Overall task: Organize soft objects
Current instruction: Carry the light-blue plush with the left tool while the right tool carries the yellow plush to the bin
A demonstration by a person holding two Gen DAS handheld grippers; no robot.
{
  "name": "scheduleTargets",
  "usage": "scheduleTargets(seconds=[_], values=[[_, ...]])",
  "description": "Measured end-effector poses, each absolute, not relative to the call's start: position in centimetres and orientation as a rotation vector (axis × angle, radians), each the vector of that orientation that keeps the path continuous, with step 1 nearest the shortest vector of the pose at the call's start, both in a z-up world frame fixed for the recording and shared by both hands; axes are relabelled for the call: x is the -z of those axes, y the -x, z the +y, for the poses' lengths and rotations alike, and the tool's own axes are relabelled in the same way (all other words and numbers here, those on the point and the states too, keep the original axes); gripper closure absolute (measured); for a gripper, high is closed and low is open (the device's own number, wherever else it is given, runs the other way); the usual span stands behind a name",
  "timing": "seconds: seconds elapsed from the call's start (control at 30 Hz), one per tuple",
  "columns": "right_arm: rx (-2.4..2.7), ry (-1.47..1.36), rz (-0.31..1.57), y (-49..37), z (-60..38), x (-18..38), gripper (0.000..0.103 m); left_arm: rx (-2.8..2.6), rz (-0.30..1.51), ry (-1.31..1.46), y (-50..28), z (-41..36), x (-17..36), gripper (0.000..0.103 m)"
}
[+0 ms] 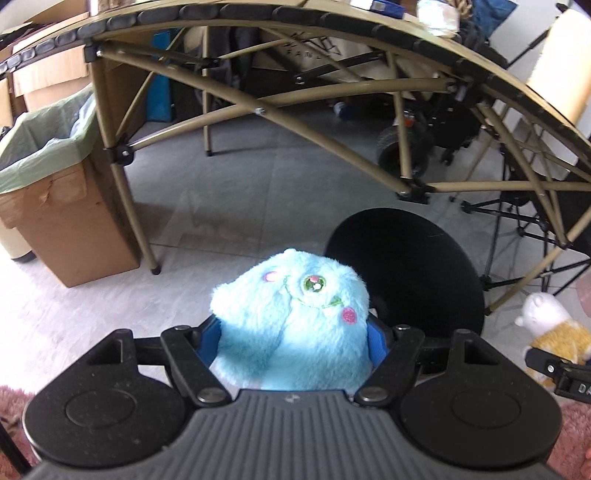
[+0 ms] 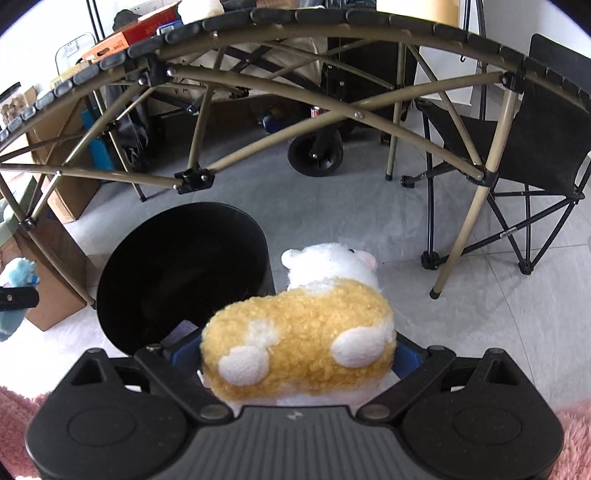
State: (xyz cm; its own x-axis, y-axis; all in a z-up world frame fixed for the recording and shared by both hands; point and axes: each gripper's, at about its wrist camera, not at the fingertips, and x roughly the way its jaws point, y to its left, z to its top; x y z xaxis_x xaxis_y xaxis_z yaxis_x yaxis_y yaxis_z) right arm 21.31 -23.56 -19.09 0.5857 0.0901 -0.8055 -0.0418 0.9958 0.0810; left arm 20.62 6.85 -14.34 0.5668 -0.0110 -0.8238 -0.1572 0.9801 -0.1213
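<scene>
2 grippers are carrying 2 plush toys, 1 each. The left gripper (image 1: 291,332) is clamping the blue plush (image 1: 291,325), its 2 blue pads pressing into the fur on both sides; the toy is sitting between the fingers, its face with 1 green eye and pink cheek spots pointing away from the tool. The right gripper (image 2: 299,350) is squeezing the yellow plush (image 2: 299,343) across its body, the white head sticking out ahead of the fingers and 3 white patches facing the camera. 1 black bin (image 1: 410,273) is standing on the grey floor (image 1: 240,195) just ahead of both tools: ahead and to the right of the left gripper, ahead and to the left of the right one, its dark mouth showing. Beyond the bin, 1 folding table (image 2: 295,22) is spanning the view on tan legs. 1 cardboard box (image 1: 70,221) with a green liner is sitting far to the left of the left gripper, and 1 black folding chair (image 2: 535,147) is standing ahead and right of the right gripper. Pink fleece sleeves (image 2: 576,435) are showing at the lower corners.
</scene>
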Motion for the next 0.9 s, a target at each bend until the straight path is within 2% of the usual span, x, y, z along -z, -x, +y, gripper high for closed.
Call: scheduleTargets(seconds=[0.33,0.9], values=[[-0.109,-0.026,0.933,-22.2,-22.1,18.8,0.005,-0.115,0.980,0.188,-20.9,7.4,14.9,0.029],[-0.250,0.044,0.919,-27.3,-14.4,19.2,0.005,-0.214,0.982,0.186,-21.0,9.9,16.1,0.029]])
